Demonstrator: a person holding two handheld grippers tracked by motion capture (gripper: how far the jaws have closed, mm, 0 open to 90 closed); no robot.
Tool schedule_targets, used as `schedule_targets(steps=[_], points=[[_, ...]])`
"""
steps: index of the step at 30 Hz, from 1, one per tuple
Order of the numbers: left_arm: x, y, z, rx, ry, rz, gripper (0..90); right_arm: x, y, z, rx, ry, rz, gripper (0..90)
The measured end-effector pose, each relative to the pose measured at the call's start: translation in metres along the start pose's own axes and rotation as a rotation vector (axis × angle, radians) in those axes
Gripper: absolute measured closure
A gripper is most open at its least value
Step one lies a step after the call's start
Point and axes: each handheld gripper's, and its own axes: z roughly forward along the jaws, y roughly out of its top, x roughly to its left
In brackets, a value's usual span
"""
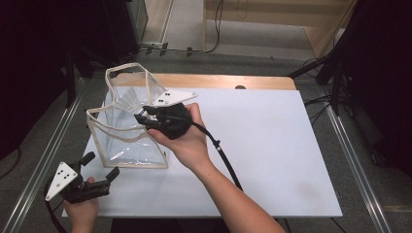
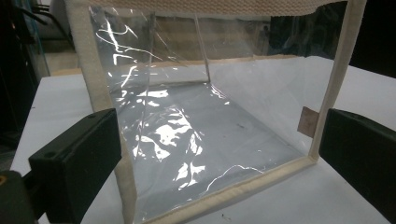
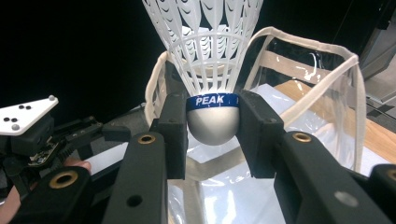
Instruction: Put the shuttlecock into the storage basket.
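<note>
My right tool (image 3: 213, 135) is clamped on the cork nose of a white plastic shuttlecock (image 3: 210, 65), one jaw pressing each side just under the blue band, skirt pointing away from me. From overhead it sits right at the open mouth of the clear bag (image 1: 127, 127) with the cream trim, which stands kinda slumped on the white tabletop (image 1: 272, 145). My left tool (image 1: 92, 174) is loose, jaws spread and holding nothing, parked just off the bag's near corner; in its own view the jaws sit either side of the bag's end panel but don't look like they're pinching it.

What worries me from here:

- That bag is floppy and nobody's actually holding it. If I push the shuttle in, the skirt could catch the trim (image 3: 322, 51) and just shove or tip the whole bag instead of going in.
- The rim is sagging inward, so the opening is narrower than it looks.
- My grip is on a rounded nose. Any sideways knock on the skirt could twist it out early, and it'd bounce off onto the tabletop.

Probably smart to pinch the rim with the left one first.
</note>
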Motion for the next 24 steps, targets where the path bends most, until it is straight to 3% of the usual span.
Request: schedule_targets(steps=[4, 10, 16, 23, 24], points=[[0.0, 0.0, 0.0, -0.002, 0.0, -0.002, 0.0, 0.001, -0.001, 0.002, 0.003, -0.002, 0.007, 62.0], [0.0, 0.0, 0.0, -0.002, 0.001, -0.003, 0.0, 0.001, 0.001, -0.003, -0.036, 0.007, 0.025, 39.1], [0.0, 0.0, 0.0, -0.001, 0.0, -0.001, 0.0, 0.003, 0.001, -0.013, -0.051, -0.015, -0.012, 16.4], [0.0, 0.0, 0.0, -0.002, 0.0, -0.003, 0.0, -0.001, -0.009, -0.021, -0.055, -0.027, -0.017, 7.9], [0.0, 0.0, 0.0, -0.002, 0.0, -0.002, 0.0, -0.001, -0.012, -0.022, -0.056, -0.04, -0.009, 3.5]])
